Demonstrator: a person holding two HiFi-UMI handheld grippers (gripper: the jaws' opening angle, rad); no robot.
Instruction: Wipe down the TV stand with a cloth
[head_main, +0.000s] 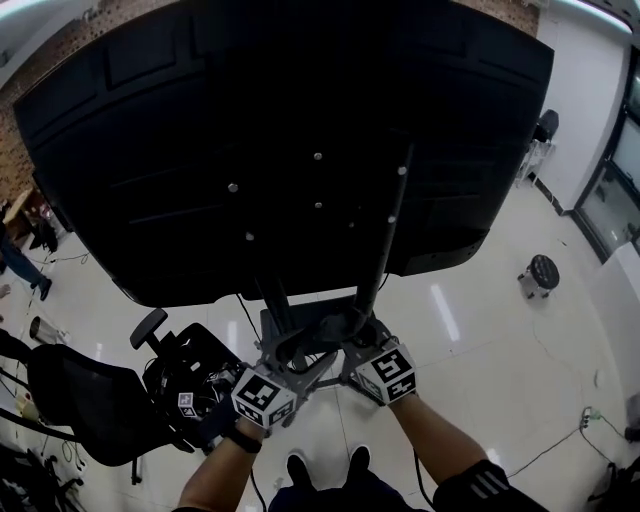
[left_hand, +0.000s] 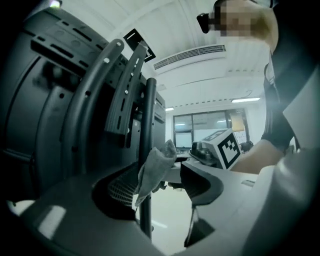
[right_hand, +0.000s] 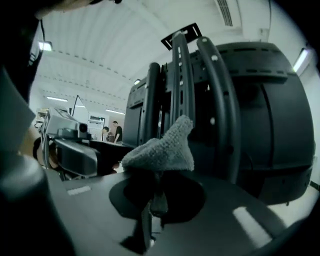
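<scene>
The big black TV (head_main: 280, 130) hangs on its dark metal stand (head_main: 385, 230), seen from behind. My right gripper (head_main: 352, 338) is low at the stand's foot, shut on a grey cloth (right_hand: 162, 150) that bunches above its jaws (right_hand: 152, 200), just in front of the curved uprights (right_hand: 220, 100). Close on its left is my left gripper (head_main: 293, 358), open. In the left gripper view a thin black pole (left_hand: 148, 115) stands between its jaws (left_hand: 160, 192), with the cloth (left_hand: 155, 170) against that pole. Whether the left jaws touch the pole I cannot tell.
A black office chair (head_main: 90, 400) and a tangle of cables (head_main: 190, 385) sit at the left on the glossy white floor. A small round stool (head_main: 540, 272) stands at the right. The person's shoes (head_main: 325, 465) are just behind the grippers. Two people (right_hand: 116, 131) stand far off.
</scene>
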